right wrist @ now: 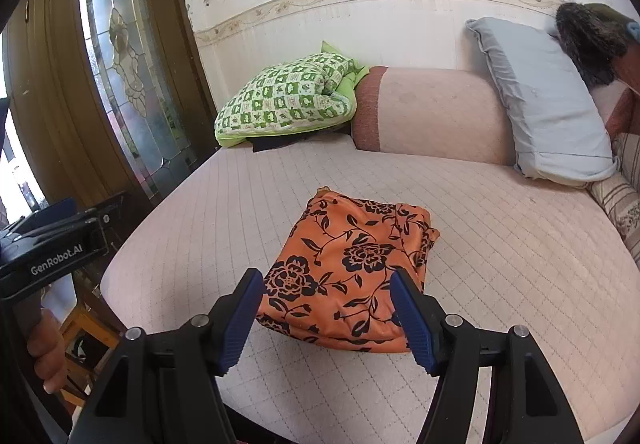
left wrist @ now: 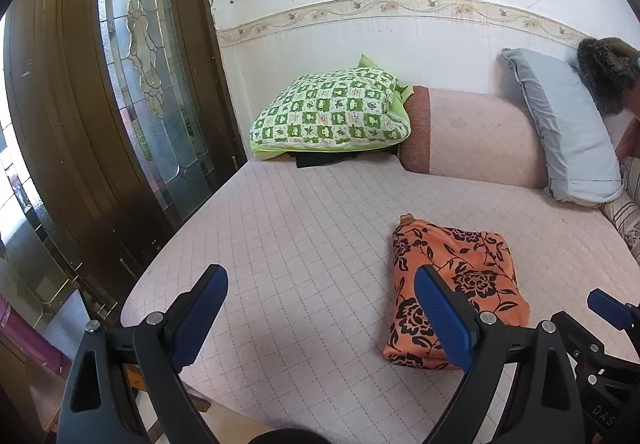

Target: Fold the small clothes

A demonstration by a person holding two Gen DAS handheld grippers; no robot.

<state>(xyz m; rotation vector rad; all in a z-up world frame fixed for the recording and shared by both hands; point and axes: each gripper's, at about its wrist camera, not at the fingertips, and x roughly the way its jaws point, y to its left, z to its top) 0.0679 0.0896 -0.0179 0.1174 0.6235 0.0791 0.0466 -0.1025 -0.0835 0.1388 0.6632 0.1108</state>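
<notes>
Here, soft orange floral garment [right wrist: 352, 276] folded square, quilted pink bedcover [right wrist: 500, 244], both hand-held grippers agape, empty

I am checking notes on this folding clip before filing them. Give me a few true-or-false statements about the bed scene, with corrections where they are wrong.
1. The orange floral garment lies folded on the pink quilted bed cover. True.
2. The right gripper is clamped on the garment. False: its jaws stand open, nothing pinched.
3. The left gripper is open and empty. True.
4. The green checked quilt sits on the grey-blue pillow. False: they lie apart, at opposite ends of the pink bolster.
5. The garment is blue. False: orange with black flowers.
</notes>
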